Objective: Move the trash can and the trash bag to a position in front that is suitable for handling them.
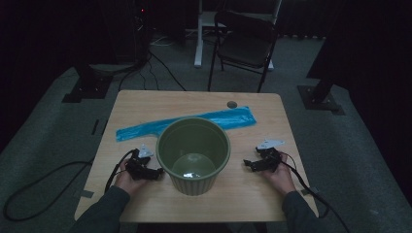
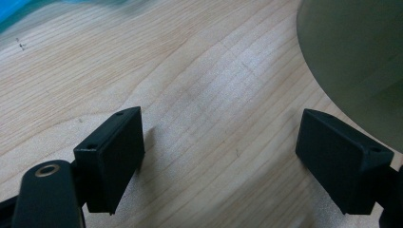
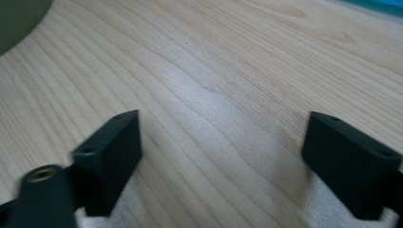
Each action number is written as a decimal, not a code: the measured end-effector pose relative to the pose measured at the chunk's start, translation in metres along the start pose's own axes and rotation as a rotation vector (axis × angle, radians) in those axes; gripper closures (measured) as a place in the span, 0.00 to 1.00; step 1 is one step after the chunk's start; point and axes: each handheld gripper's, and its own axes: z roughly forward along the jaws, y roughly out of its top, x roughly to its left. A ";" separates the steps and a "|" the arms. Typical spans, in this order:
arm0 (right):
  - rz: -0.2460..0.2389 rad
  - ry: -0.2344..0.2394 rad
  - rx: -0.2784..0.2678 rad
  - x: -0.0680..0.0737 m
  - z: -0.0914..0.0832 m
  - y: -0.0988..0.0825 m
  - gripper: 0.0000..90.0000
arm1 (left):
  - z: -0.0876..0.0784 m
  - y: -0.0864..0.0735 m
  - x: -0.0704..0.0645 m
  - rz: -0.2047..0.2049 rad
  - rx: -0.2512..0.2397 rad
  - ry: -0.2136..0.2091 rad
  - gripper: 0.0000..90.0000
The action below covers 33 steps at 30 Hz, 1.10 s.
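A green ribbed bucket stands upright near the middle of the wooden table, its mouth open upward, and it sits directly between the two hands. Behind it a long blue plastic bag lies flat, running slantwise across the table, with a small round grey disc near the far edge. The left gripper rests low on the table just beside the bucket's left wall, its jaws spread wide with bare wood between them. The right gripper lies near the bucket's right side, apart from it, jaws likewise wide and holding nothing. Both forearms enter from the near edge in dark sleeves. The room is dim, with grey carpet, trailing cables and a folding chair beyond the table.
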 end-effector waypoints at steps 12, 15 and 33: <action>0.026 -0.011 0.050 0.015 -0.009 0.006 0.66 | -0.008 0.006 0.003 0.003 0.043 -0.035 0.60; 0.005 0.015 0.062 0.023 -0.009 0.010 0.68 | -0.012 0.011 -0.005 0.033 0.002 -0.070 0.60; -0.085 0.151 -0.044 0.065 -0.028 0.037 0.70 | -0.003 0.044 -0.036 0.142 -0.070 -0.139 0.62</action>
